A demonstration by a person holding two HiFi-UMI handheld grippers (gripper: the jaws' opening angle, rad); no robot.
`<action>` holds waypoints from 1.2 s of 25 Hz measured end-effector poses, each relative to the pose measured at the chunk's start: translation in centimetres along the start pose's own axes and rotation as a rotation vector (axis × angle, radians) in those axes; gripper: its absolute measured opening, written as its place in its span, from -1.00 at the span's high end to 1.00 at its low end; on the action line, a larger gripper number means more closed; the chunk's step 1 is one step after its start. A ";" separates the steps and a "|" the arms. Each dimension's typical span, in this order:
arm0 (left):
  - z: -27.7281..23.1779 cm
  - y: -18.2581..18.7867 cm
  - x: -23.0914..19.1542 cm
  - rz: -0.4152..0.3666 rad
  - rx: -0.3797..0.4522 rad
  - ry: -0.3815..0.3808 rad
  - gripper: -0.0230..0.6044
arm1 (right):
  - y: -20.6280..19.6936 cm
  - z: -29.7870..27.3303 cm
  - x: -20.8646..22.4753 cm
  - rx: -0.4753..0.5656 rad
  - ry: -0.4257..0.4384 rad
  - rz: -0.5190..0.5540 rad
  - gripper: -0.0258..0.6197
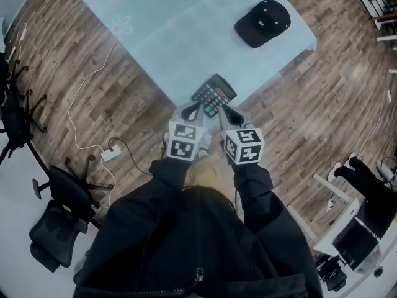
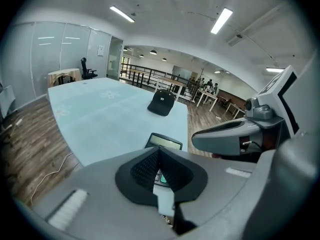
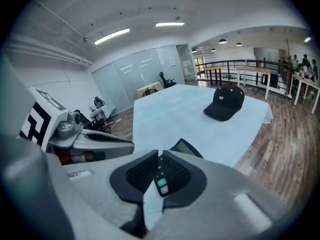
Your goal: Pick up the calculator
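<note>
The black calculator [image 1: 214, 92] lies at the near corner of the table, on the light blue cloth [image 1: 186, 36]. Its grey display [image 2: 165, 141] faces up, and it also shows in the right gripper view [image 3: 186, 148]. Both grippers hang side by side just over its near edge. My left gripper [image 1: 193, 109] [image 2: 159, 155] has its tips together, with calculator keys showing below them. A narrow slit shows between the jaws of my right gripper [image 1: 227, 112] [image 3: 159, 160], and keys are visible through it. Neither gripper holds anything.
A black cap [image 1: 262, 22] [image 2: 161, 102] [image 3: 226, 102] lies farther back on the cloth, near the right edge. Beyond the table corner is wood floor. A white cable and power strip [image 1: 110, 153] lie on it at left. Black office chairs [image 1: 56, 210] stand at lower left.
</note>
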State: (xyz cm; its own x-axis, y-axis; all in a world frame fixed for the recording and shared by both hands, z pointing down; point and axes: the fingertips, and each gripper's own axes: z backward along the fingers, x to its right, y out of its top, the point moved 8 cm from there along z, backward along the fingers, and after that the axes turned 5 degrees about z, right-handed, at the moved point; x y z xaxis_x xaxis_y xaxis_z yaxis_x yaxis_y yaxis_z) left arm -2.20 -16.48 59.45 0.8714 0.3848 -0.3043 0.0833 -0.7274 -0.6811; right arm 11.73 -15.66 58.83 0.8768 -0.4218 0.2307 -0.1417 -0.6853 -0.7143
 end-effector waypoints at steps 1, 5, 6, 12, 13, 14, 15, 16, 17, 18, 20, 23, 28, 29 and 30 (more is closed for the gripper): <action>-0.4 -0.2 0.0 0.004 -0.009 0.002 0.94 | -0.2 -0.2 0.3 -0.006 -0.002 -0.005 0.84; -2.0 -0.9 -0.3 0.016 -0.050 0.004 0.94 | -0.9 -1.4 1.5 -0.045 -0.001 -0.022 0.81; -2.4 -1.0 -0.4 0.020 -0.062 0.003 0.94 | -1.1 -1.8 1.8 -0.057 0.002 -0.023 0.78; -4.2 -1.6 -0.9 0.035 -0.108 0.003 0.94 | -1.6 -3.8 3.7 -0.098 -0.007 -0.032 0.73; -4.5 -1.5 -1.0 0.036 -0.112 0.003 0.94 | -1.6 -4.2 4.1 -0.103 -0.008 -0.031 0.73; -4.9 -1.5 -1.1 0.038 -0.117 0.002 0.94 | -1.6 -4.6 4.6 -0.109 -0.010 -0.030 0.72; -5.2 -1.5 -1.1 0.040 -0.121 0.001 0.94 | -1.6 -4.9 5.0 -0.117 -0.014 -0.027 0.72; -5.5 -1.5 -1.1 0.043 -0.126 0.000 0.94 | -1.6 -5.3 5.4 -0.125 -0.018 -0.024 0.71; -5.7 -1.4 -1.2 0.045 -0.130 -0.001 0.94 | -1.5 -5.5 5.7 -0.131 -0.023 -0.019 0.70; -5.9 -1.3 -1.4 0.047 -0.133 -0.002 0.94 | -1.5 -5.8 5.9 -0.135 -0.028 -0.015 0.70; -6.3 -1.2 -1.6 0.049 -0.138 -0.005 0.94 | -1.3 -6.3 6.6 -0.141 -0.041 -0.007 0.68; -7.1 -1.0 -1.7 0.051 -0.144 -0.009 0.94 | -1.5 -7.0 7.8 -0.154 -0.059 0.004 0.62; -7.5 -0.9 -1.9 0.055 -0.156 -0.018 0.94 | -1.9 -8.2 8.7 -0.189 -0.028 0.015 0.48; -7.5 -0.9 -2.0 0.056 -0.158 -0.019 0.94 | -2.0 -8.6 8.8 -0.196 -0.007 0.013 0.45; -7.5 -1.0 -2.0 0.058 -0.159 -0.018 0.94 | -2.1 -8.9 8.8 -0.201 0.017 0.009 0.42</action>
State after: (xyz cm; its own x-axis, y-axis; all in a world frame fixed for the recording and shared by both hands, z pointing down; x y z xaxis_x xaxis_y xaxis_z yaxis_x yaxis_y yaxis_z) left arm -0.42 -20.86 65.74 0.8681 0.3490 -0.3531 0.1102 -0.8289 -0.5484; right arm 15.65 -23.28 68.23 0.8672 -0.4377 0.2374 -0.2403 -0.7854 -0.5705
